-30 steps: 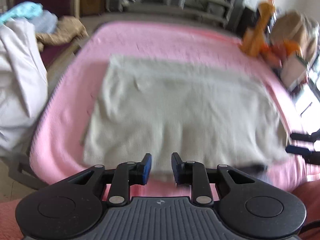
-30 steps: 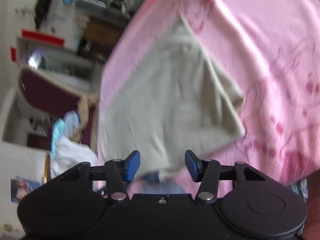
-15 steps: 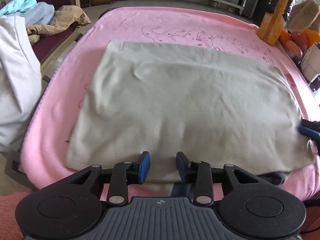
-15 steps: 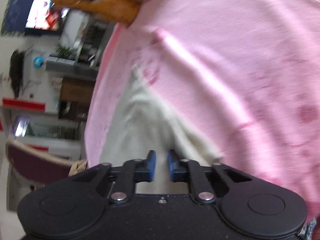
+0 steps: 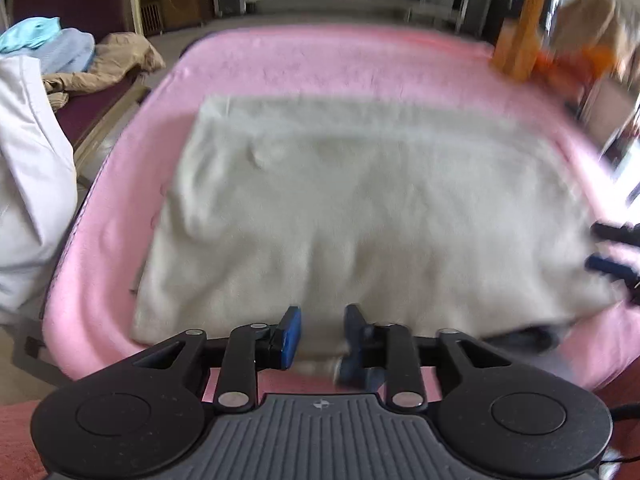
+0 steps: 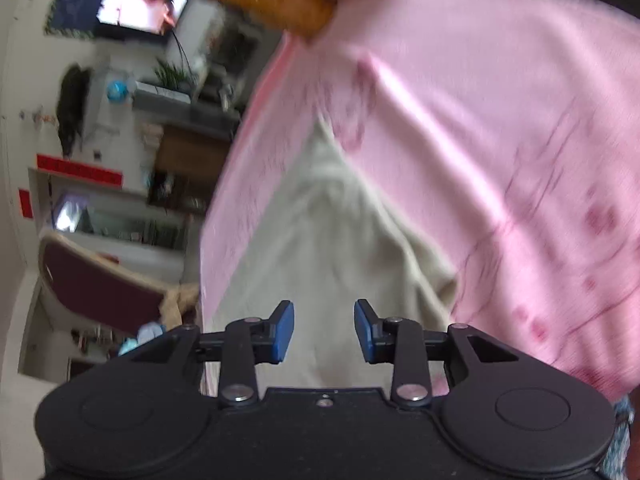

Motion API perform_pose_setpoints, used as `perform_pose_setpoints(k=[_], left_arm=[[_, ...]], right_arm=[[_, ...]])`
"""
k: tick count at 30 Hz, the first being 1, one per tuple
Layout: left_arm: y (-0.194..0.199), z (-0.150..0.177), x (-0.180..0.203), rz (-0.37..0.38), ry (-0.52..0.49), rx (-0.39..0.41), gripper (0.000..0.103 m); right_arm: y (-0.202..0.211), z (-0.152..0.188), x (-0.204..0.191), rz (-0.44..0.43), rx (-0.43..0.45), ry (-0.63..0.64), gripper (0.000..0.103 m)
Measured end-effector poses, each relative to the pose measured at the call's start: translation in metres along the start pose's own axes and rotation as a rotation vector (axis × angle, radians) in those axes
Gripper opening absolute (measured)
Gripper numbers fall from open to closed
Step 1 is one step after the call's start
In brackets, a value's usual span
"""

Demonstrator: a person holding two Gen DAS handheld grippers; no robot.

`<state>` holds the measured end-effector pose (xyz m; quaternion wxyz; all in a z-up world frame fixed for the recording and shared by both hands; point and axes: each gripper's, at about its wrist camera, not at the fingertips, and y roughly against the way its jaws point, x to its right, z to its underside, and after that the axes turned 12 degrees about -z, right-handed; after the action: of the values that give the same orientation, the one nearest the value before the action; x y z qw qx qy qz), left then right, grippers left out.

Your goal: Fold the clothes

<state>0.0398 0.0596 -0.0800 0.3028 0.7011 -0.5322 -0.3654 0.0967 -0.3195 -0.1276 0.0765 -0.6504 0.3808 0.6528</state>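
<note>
right gripper [image 6: 324, 330] jaws just opened over the grey garment [image 6: 332, 264].

Both wrist views look down closely (sharing the garment [image 5: 360, 216]).

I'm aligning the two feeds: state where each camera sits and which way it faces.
Left wrist: on the left gripper, facing across the folded beige cloth garment on the pink blanket; right gripper at right edge.
Right wrist: on the right gripper, rolled, facing along the garment's side.
Shared: garment, blanket.
</note>
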Motion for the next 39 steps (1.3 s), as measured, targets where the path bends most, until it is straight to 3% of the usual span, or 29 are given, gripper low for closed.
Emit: perform_pose_setpoints(k=[2, 4, 7, 10, 15, 24, 34, 39], left_arm=[[0.003, 0.002, -0.003, -0.018, -0.009, 0.008, 0.037], [0.005, 0.005, -0.010, -0.026, 0.007, 0.003, 0.037], [0.012, 0.006, -0.024, -0.044, 0.054, 0.034, 0.032], [0.016, 0.005, -0.031, -0.034, 0.090, 0.048, 0.034], [0.014, 0.004, -0.022, -0.016, 0.079, 0.030, 0.035], [0.010, 0.005, -0.015, -0.013, 0.050, 0.015, 0.036], [0.008, 0.004, -0.016, -0.014, 0.061, -0.001, 0.036], [0.007, 0.004, -0.014, -0.018, 0.060, -0.006, 0.037]], right_arm=[[0.002, -0.003, 0.005, 0.056, 0.002, -0.005, 0.026], [0.017, -0.010, 0.005, 0.109, 0.061, 0.015, 0.026], [0.046, -0.019, -0.002, 0.189, 0.187, 0.095, 0.043], [0.061, -0.021, 0.005, 0.096, 0.191, 0.073, 0.045], [0.044, -0.029, 0.015, 0.031, 0.165, -0.021, 0.045], [0.023, -0.028, 0.011, 0.113, 0.154, 0.062, 0.045], [0.030, -0.023, 0.031, -0.025, 0.045, -0.078, 0.046], [0.023, -0.019, 0.026, -0.043, 0.013, -0.047, 0.051]])
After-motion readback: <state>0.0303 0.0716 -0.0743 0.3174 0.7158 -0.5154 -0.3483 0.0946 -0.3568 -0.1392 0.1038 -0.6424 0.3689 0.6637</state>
